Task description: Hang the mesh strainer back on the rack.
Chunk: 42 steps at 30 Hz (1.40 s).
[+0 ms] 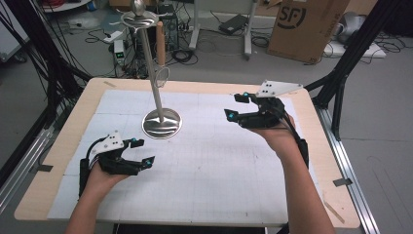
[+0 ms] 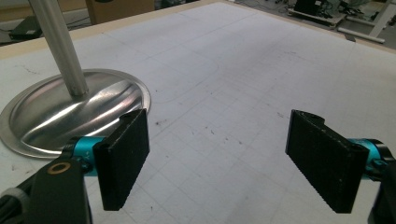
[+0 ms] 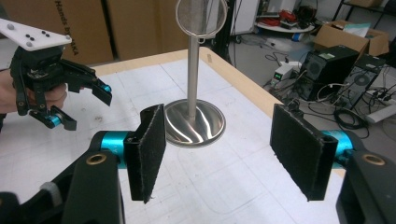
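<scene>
A polished metal stand (image 1: 159, 87) rises from the white gridded mat (image 1: 214, 161) that covers the wooden worktop (image 1: 321, 161), towards the far left part of the mat. Its round domed base (image 1: 162, 124) sits flat on the mat, a slim upright pole (image 1: 152, 73) goes up from the middle of the base, and a small wire ring (image 1: 162, 77) hangs beside the pole partway up.

The left gripper (image 1: 141, 153) is held low over the near left part of the mat, its jaws wide apart and holding nothing. It sits nearer the person than the base and a little to the left of it, close by but apart from it. In the left gripper view the base (image 2: 70, 109) lies just beyond the left-hand pad, with bare mat between the two pads.

The right gripper (image 1: 237, 106) is raised over the far right part of the mat, to the right of the stand and well apart from it. Its jaws are also wide apart and hold nothing. In the right gripper view the stand (image 3: 192, 93) shows between the two pads farther off, with the ring (image 3: 201, 16) at the top, and the left gripper (image 3: 86, 107) appears at the upper left, held in a hand (image 3: 46, 95)
</scene>
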Motion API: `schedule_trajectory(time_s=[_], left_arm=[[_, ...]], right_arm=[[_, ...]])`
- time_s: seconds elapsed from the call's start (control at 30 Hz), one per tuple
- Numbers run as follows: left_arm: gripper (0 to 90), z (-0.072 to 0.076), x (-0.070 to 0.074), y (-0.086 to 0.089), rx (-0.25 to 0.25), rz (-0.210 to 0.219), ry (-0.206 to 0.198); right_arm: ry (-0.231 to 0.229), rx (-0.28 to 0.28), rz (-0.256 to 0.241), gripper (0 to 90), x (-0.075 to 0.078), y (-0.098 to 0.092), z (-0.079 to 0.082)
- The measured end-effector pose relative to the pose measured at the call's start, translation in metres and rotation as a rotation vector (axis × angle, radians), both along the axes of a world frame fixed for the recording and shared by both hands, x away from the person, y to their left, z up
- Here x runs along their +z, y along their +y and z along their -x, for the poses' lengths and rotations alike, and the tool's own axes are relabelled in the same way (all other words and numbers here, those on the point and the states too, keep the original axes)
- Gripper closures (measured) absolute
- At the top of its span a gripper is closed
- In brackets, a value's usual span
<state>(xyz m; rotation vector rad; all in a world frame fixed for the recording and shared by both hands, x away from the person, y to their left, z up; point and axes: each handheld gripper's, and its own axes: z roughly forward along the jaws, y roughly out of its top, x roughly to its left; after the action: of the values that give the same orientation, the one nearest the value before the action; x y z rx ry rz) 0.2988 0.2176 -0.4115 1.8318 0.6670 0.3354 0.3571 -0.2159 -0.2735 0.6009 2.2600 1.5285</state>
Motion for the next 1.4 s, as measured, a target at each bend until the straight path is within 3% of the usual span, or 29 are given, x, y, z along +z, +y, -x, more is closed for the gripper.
schedule_trajectory(time_s=[0.33,0.67,1.1,1.4], left_arm=[[21.9,0.001,0.001,0.000,0.003,0.009,-0.007],[21.8,0.002,0.002,-0.001,-0.005,0.015,-0.016],[21.8,0.004,0.002,-0.003,-0.013,0.010,-0.021],[21.7,0.004,0.002,-0.003,-0.015,0.006,-0.024]], right_arm=[[0.015,-0.024,-0.016,34.0,-0.025,-0.014,0.011],[0.000,-0.065,-0.058,31.4,-0.042,-0.032,0.027],[0.032,-0.128,-0.086,29.3,-0.082,-0.059,0.045],[0.036,-0.160,-0.088,27.5,-0.105,-0.067,0.057]])
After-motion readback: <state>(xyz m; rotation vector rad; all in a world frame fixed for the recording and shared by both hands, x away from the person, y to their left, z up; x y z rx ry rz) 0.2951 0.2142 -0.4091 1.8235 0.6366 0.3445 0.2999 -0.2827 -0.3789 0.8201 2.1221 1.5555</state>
